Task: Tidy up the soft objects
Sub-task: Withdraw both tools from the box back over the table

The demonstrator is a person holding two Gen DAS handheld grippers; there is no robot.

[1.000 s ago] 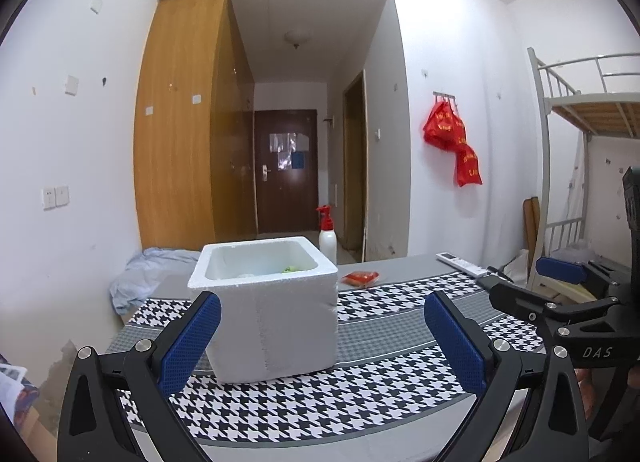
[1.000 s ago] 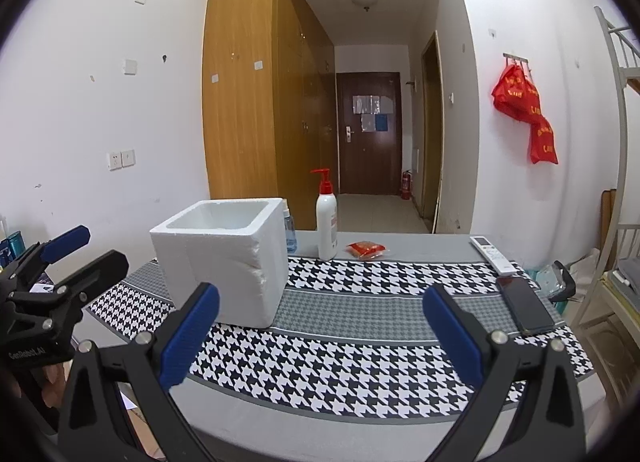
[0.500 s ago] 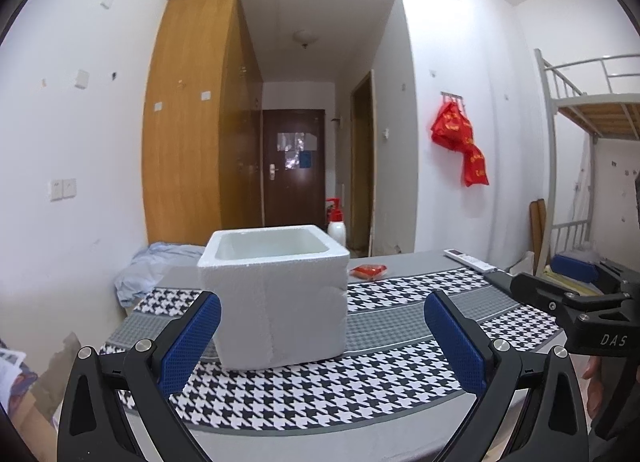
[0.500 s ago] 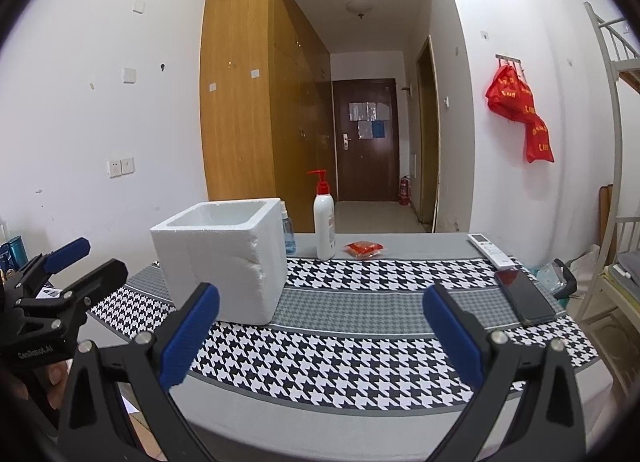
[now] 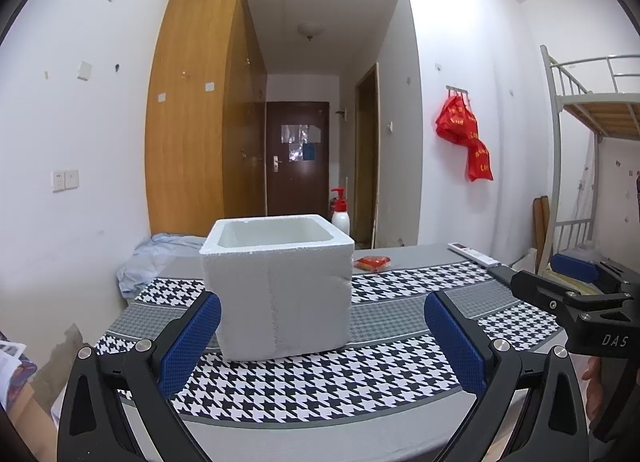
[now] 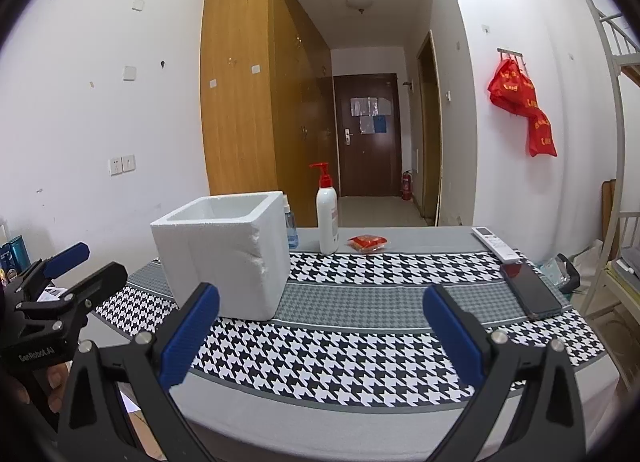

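Observation:
A white foam box (image 5: pixel 278 286) stands open-topped on the houndstooth tablecloth (image 5: pixel 320 378); it also shows in the right wrist view (image 6: pixel 224 258). Its inside is hidden from here. A small red packet (image 5: pixel 373 262) lies behind it, seen too in the right wrist view (image 6: pixel 367 242). My left gripper (image 5: pixel 320 346) is open and empty, held back from the table's front edge, facing the box. My right gripper (image 6: pixel 320 338) is open and empty, to the right of the box. Each gripper shows at the edge of the other's view.
A pump bottle (image 6: pixel 327 218) and a small blue bottle (image 6: pixel 291 230) stand behind the box. A remote (image 6: pixel 496 244) and a phone (image 6: pixel 530 294) lie at the right. A blue cloth (image 5: pixel 156 258) lies far left. A bunk bed (image 5: pixel 592 130) stands at right.
Both grippers have dropped lower and pulled back slightly from the table, so the box's inside no longer shows. Both stay open and empty.

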